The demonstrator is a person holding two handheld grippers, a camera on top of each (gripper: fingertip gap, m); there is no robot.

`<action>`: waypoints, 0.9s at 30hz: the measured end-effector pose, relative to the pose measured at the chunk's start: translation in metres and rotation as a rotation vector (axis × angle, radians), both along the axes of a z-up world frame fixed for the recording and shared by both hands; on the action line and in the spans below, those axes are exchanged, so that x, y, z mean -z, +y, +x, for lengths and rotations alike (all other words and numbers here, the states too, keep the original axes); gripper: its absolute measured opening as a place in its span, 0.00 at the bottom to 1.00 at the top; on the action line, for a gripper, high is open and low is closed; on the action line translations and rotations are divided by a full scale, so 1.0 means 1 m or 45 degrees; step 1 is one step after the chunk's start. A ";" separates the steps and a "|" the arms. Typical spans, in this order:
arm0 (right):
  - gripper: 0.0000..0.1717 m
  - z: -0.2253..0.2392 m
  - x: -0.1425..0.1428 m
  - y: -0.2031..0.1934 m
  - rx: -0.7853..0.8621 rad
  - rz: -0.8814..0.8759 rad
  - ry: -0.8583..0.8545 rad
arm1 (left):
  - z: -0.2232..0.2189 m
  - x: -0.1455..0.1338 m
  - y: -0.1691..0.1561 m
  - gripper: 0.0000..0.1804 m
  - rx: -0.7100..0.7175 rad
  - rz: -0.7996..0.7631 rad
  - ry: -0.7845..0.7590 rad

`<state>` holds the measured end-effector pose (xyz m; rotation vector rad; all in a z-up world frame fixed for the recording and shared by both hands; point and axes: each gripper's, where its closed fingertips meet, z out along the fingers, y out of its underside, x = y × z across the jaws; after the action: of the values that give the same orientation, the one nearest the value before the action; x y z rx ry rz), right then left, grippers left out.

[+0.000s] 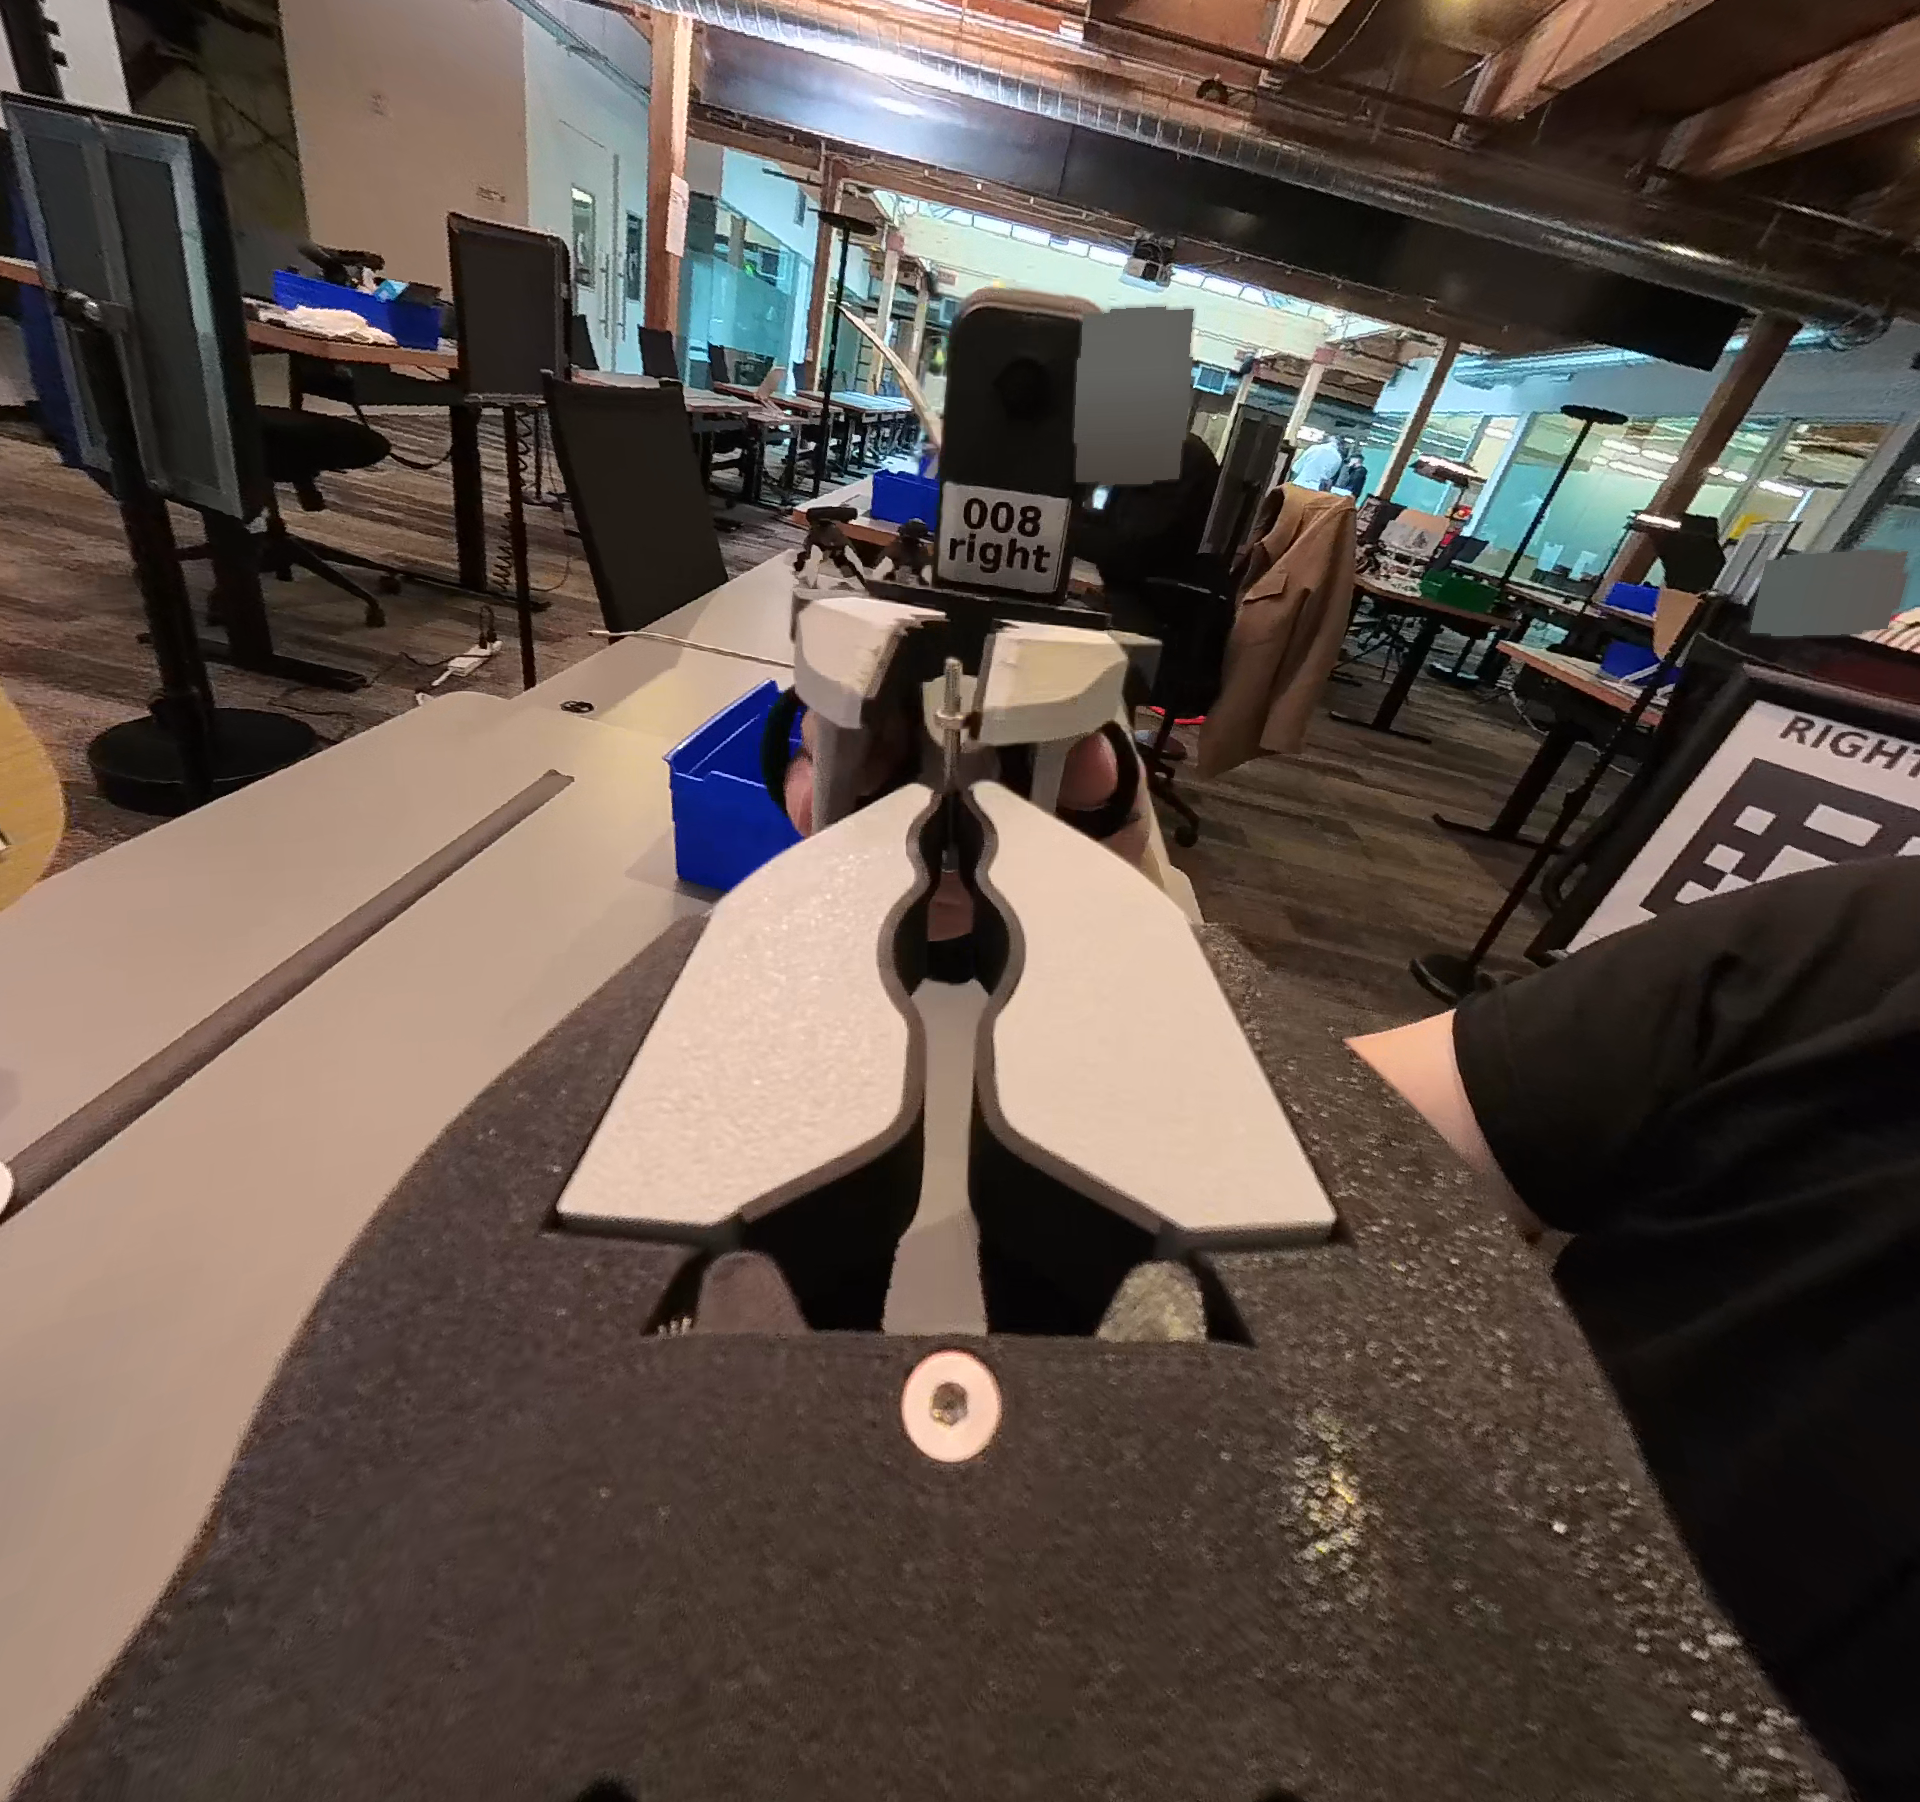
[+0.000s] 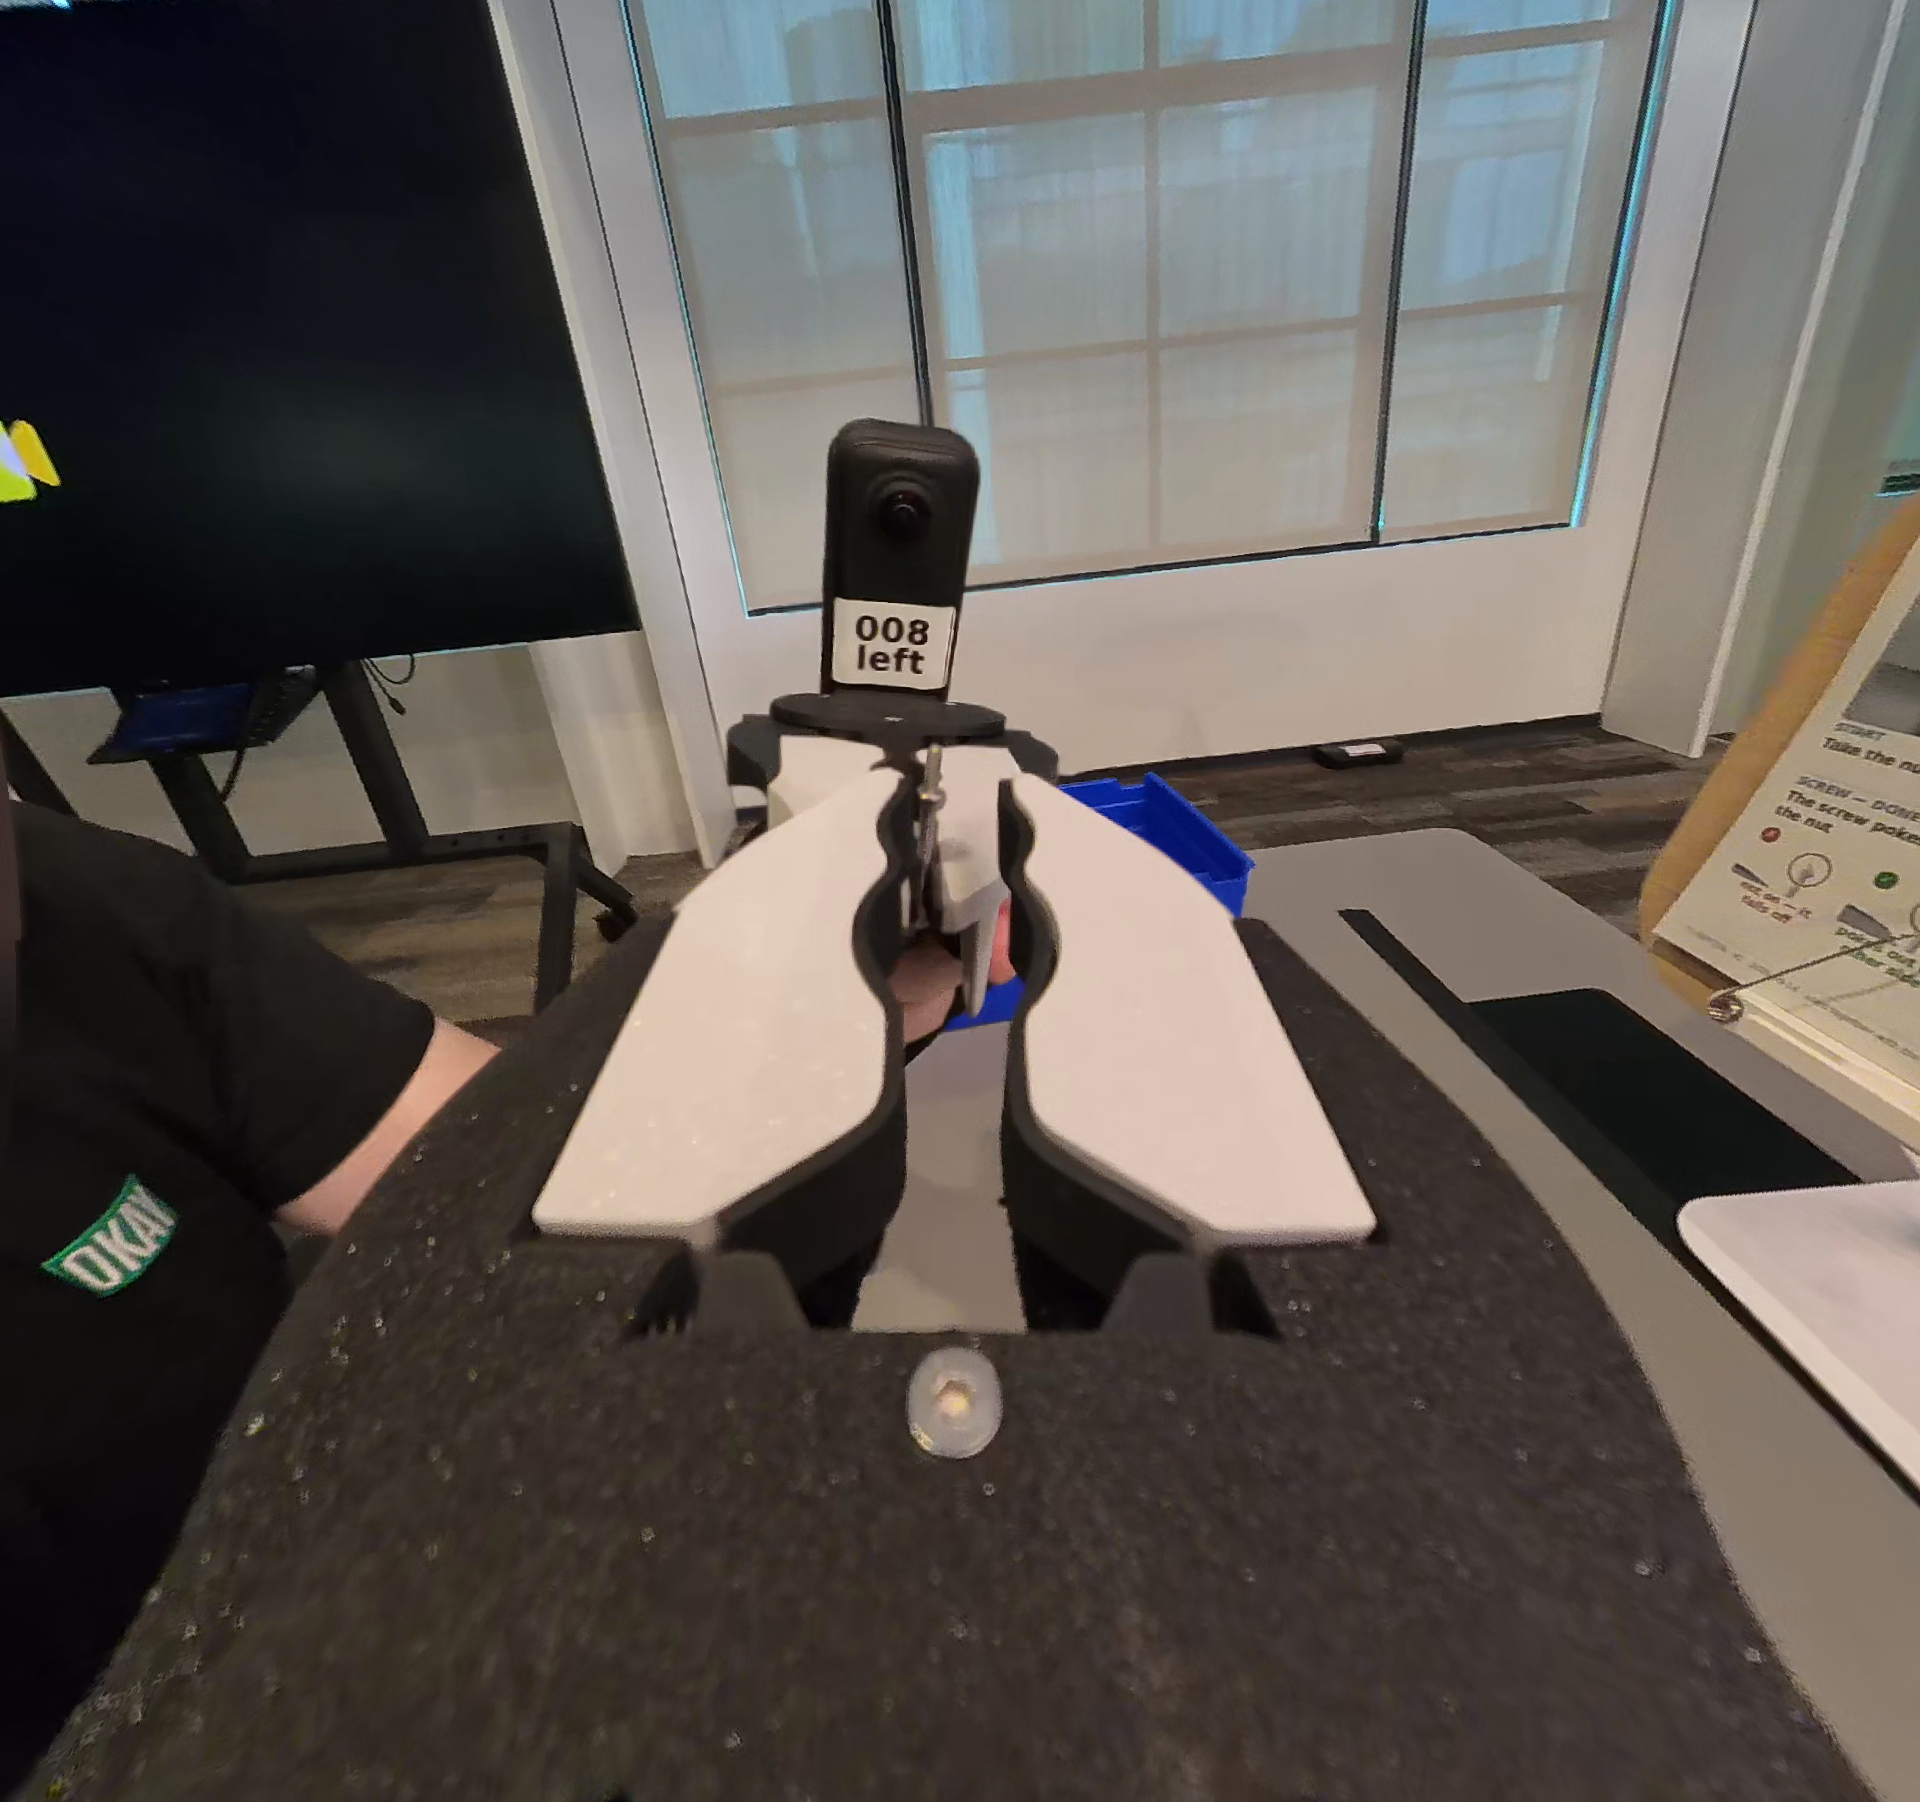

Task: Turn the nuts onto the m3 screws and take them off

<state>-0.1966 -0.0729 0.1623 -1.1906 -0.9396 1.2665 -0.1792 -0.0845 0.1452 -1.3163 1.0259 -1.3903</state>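
My two grippers face each other above the grey table. My left gripper is shut on a thin metal screw, which stands upright out of its fingertips. A small metal nut sits on the screw's upper part. My right gripper is open, with its white fingers standing on either side of the screw and nut. The right finger stays clear of them. In the left wrist view the right gripper shows head-on with the screw in its gap.
A blue bin stands on the table behind the grippers; it also shows in the right wrist view. An instruction board leans at the right. A dark screen stands at the left. A person's arm is close by. My left and right fingertips are right by each other.
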 end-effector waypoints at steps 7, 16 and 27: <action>0.06 0.002 -0.007 -0.007 -0.008 0.042 0.027 | -0.003 -0.001 0.001 0.01 -0.006 0.005 0.000; 0.05 0.006 -0.003 0.000 -0.009 -0.002 0.022 | -0.006 -0.004 -0.002 0.01 -0.005 0.018 -0.011; 0.05 0.004 -0.004 0.000 0.010 0.012 0.032 | -0.004 -0.004 -0.003 0.01 -0.016 0.031 -0.003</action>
<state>-0.1926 -0.0728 0.1668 -1.1672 -0.9206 1.2672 -0.1832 -0.0872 0.1492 -1.3010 1.0286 -1.3653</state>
